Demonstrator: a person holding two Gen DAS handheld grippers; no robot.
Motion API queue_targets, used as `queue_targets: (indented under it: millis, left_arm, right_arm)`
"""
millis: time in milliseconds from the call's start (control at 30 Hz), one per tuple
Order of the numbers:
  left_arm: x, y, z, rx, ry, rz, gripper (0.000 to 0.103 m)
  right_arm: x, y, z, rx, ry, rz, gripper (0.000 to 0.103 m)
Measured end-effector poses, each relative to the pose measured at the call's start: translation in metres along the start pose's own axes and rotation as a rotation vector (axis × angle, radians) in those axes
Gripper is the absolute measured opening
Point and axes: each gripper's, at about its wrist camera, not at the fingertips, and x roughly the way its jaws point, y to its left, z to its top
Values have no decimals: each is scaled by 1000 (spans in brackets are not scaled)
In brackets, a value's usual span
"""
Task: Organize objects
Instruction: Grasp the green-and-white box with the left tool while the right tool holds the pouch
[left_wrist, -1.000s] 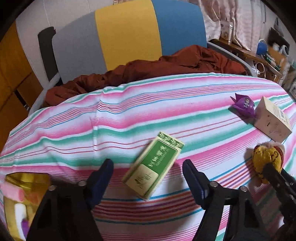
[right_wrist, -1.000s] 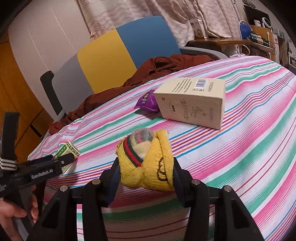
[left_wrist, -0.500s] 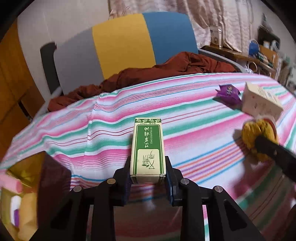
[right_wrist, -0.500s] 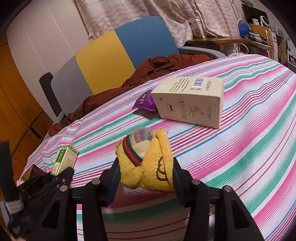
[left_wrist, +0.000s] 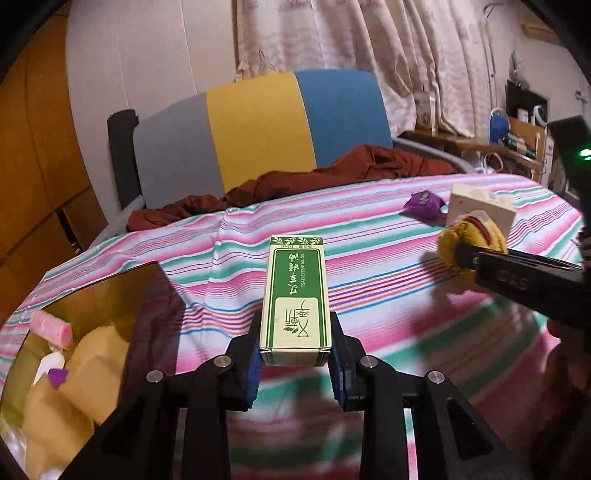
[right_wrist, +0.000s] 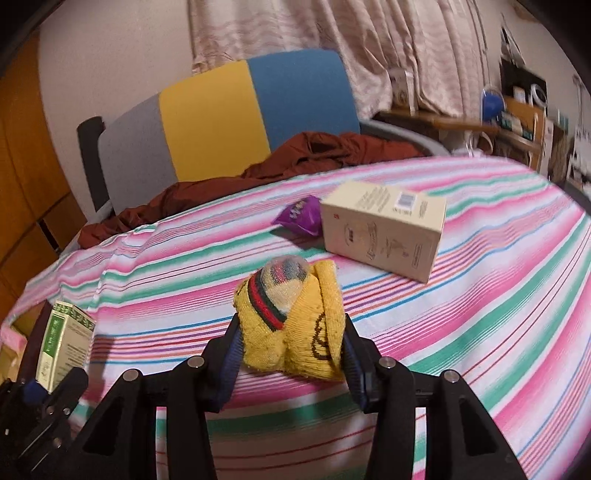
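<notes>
My left gripper (left_wrist: 295, 358) is shut on a slim green and cream box (left_wrist: 295, 295), held lifted over the striped tablecloth (left_wrist: 369, 236). The same green box (right_wrist: 66, 336) shows at the far left of the right wrist view. My right gripper (right_wrist: 291, 354) grips a rolled yellow sock (right_wrist: 291, 321), its jaws closing further on it; the yellow sock (left_wrist: 469, 240) also appears at the right of the left wrist view. A beige carton (right_wrist: 384, 229) and a purple packet (right_wrist: 301, 216) lie on the cloth beyond.
A yellow bin (left_wrist: 74, 354) at the lower left holds a pink roller (left_wrist: 50, 328) and soft yellow items. Behind the table stand a grey, yellow and blue chair (left_wrist: 258, 122) with a rust-red cloth (left_wrist: 332, 177) draped over it, curtains and cluttered shelves at the right.
My left gripper went from open around the flat-lying green box to shut on it and lifted it, swinging toward the bin side. The right gripper with the sock rose slightly.
</notes>
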Motion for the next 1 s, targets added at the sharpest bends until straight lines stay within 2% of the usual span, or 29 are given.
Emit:
queue_targets:
  millis: [267,500,700,833,1000]
  left_arm:
    - [-35,4,-20,-18,-49,-40,31]
    - [-78,27,-29,-76,-89,-92,31]
    - [-105,78,-32,-182,-113,-59,31]
    - [-106,125,-41,-278,-76,-13,31]
    - [-105,187,-57,-403,-24,53,31]
  right_arm:
    - [-23,25,-19,-68,-7,27,49]
    - [-20,28,-25,-79,22,2,49]
    - [-20,29,-27,-84,28,-18,49]
    - [-24,37,-29,-118,22,-25,49]
    - [-33,49,-32,-159,20,12,49]
